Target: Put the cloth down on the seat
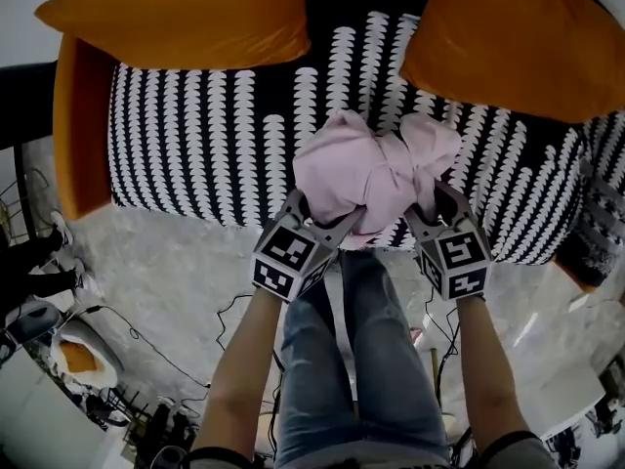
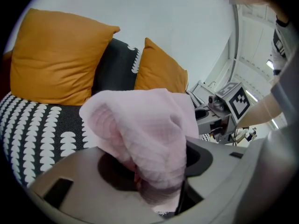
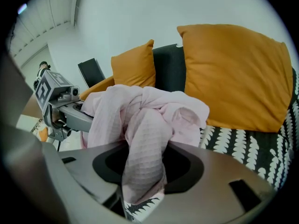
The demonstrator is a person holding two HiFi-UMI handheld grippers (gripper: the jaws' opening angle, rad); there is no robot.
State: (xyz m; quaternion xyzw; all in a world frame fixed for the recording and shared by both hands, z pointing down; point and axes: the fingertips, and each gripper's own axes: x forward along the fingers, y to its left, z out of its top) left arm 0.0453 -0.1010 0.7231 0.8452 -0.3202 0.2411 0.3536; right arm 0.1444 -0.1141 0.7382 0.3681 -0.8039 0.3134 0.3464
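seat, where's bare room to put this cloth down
The widest bare patch of the seat runs from the orange armrest to the cloth, in front of the left cushion. A narrower strip lies between the two cushions. The right end is tighter: the right cushion covers much of it.

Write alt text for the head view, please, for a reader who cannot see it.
Seen from above, the left gripper and right gripper have a bunched pink cloth between their jaws, over the front of a black-and-white sofa seat with orange cushions behind.
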